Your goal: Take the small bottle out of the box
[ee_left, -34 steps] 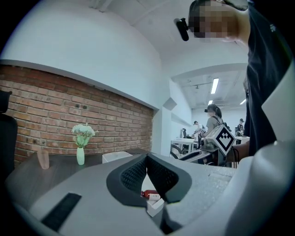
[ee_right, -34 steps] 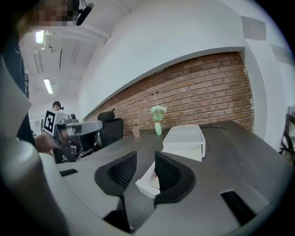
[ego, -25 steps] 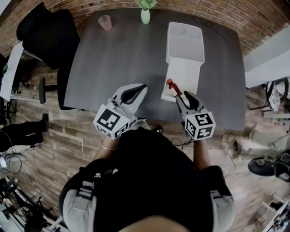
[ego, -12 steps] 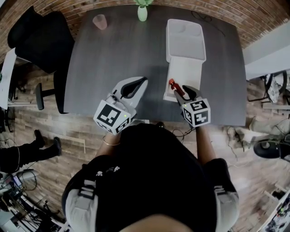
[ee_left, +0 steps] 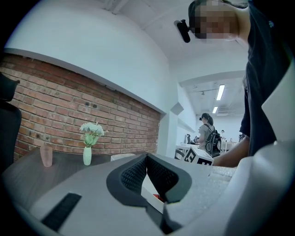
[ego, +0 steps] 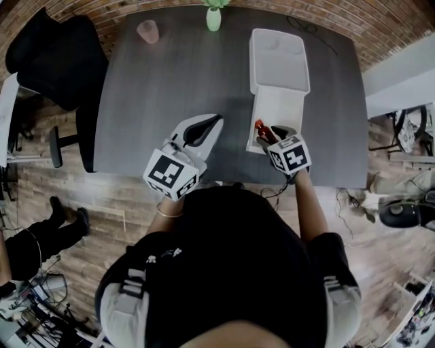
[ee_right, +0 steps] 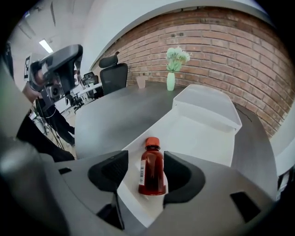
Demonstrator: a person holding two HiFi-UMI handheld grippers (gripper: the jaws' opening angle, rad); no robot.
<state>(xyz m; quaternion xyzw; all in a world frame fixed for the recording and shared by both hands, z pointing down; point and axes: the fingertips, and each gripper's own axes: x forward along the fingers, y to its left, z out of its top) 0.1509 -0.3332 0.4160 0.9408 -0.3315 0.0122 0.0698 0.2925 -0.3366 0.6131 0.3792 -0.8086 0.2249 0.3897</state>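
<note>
The small red bottle [ee_right: 152, 173], with an orange cap and a white label, rests on the white lid flap [ee_right: 198, 136] of the open box [ee_right: 205, 103], cap pointing away from me. My right gripper [ee_right: 146, 159] straddles it and its jaws are opening; a gap shows at the left pad. From the head view the bottle [ego: 262, 130] sits just ahead of the right gripper [ego: 270, 134] near the table's front edge. My left gripper [ego: 216, 121] hovers over the table left of the box, shut on nothing [ee_left: 146, 156].
The grey table [ego: 170, 81] carries a green vase with flowers [ego: 214, 17] and a pink cup [ego: 147, 30] at its far edge. A black office chair [ego: 58, 61] stands to the left. A person with a backpack [ee_left: 206, 133] stands far off in the left gripper view.
My right gripper has come lower and closer over the box lid, with the bottle still between its jaws. The left gripper has barely moved.
</note>
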